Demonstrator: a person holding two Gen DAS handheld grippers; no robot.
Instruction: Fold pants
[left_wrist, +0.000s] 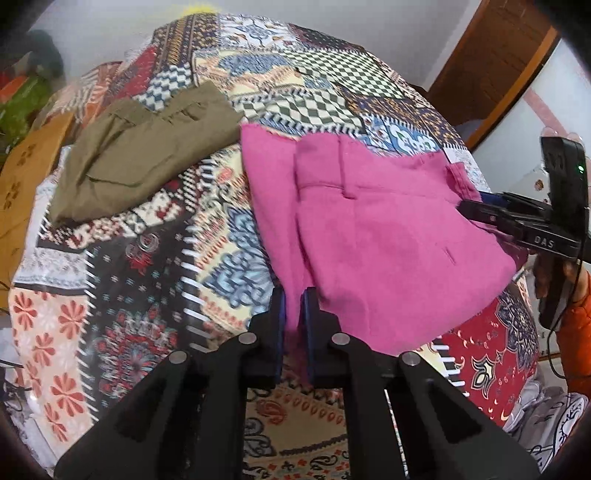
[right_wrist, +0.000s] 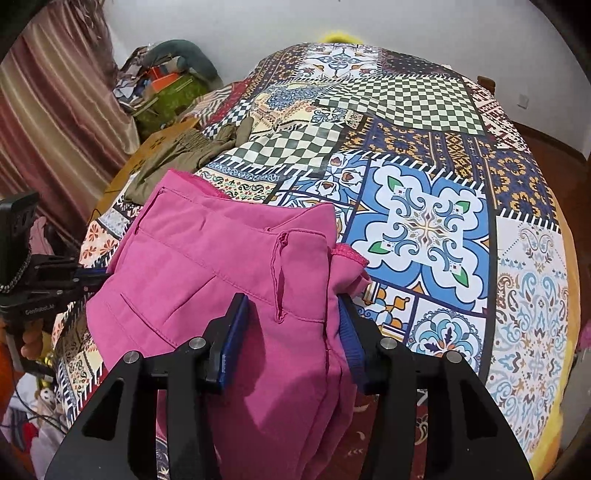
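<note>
While both your claws have a bite on the pink pants, the thing to get right is moving them together. Your left claw is nearly closed, pinching a thin edge of the fabric at the near side. Your right claw stands wider, with a thick bunch of the waistband end filling the gap between its fingers; in the left view you can see that claw biting the far right edge.

The pants sit on the bed's patchwork cover, already doubled over and partly lifted toward you at the held edges. My guess is you're mid-fold, so keep both hands level and the held edge taut, carry it over in one sweep, and lay it so the edges line up before you let go. If one hand runs ahead, the stack will probably skew. That bulky right grip looks like it could drag extra layers along, so watch it.

Count-wise: two pairs of pants, the pink one and an olive pair lying apart on the left, already folded by the look of it. Two claws, one bed.
</note>
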